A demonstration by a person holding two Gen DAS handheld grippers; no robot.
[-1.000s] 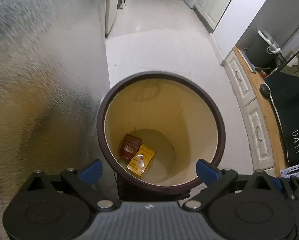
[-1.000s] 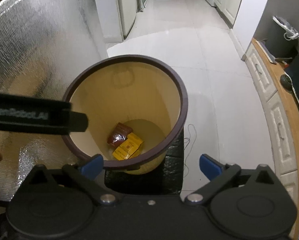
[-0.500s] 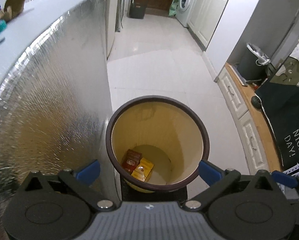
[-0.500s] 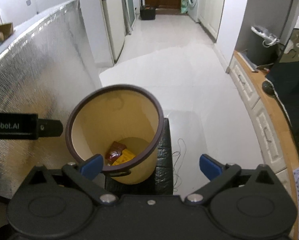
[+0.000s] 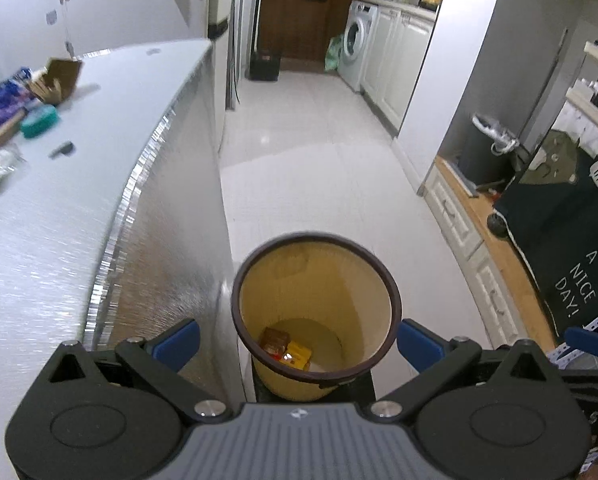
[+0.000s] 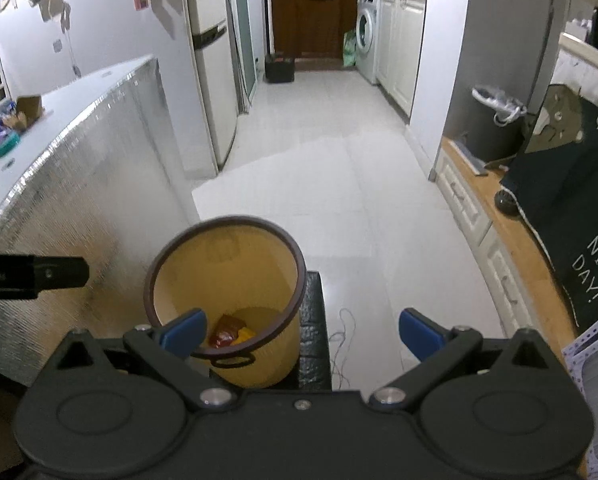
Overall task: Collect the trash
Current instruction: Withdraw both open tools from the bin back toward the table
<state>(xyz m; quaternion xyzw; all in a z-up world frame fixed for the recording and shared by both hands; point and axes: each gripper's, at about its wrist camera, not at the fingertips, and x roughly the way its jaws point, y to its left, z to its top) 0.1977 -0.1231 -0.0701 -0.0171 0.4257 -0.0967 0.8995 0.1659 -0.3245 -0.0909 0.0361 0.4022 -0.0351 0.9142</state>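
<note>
1. In both wrist views our left gripper (image 5: 295, 340) and right gripper (image 6: 301, 330) have their jaws spread wide and hold nothing.
2. We see the yellow trash bin (image 5: 363, 292) with its dark rim just past the fingertips, standing on a black block (image 6: 315, 344) beside the foil-covered counter (image 5: 159, 272).
3. At the bottom of the bin lie a red packet (image 5: 275, 340) and a yellow packet (image 5: 299, 354), touching each other.
4. Only our right view shows the bin's handle loop (image 6: 233, 360), a thin cord (image 6: 345, 340) on the floor and the left gripper's body (image 6: 35, 276) at the frame's left.
5. Only our left view shows the countertop clearly: a teal object (image 5: 39, 120), a brown box (image 5: 59, 80) and blue packaging (image 5: 3, 100).
6. Far off stands a washing machine (image 5: 355, 54).
</note>
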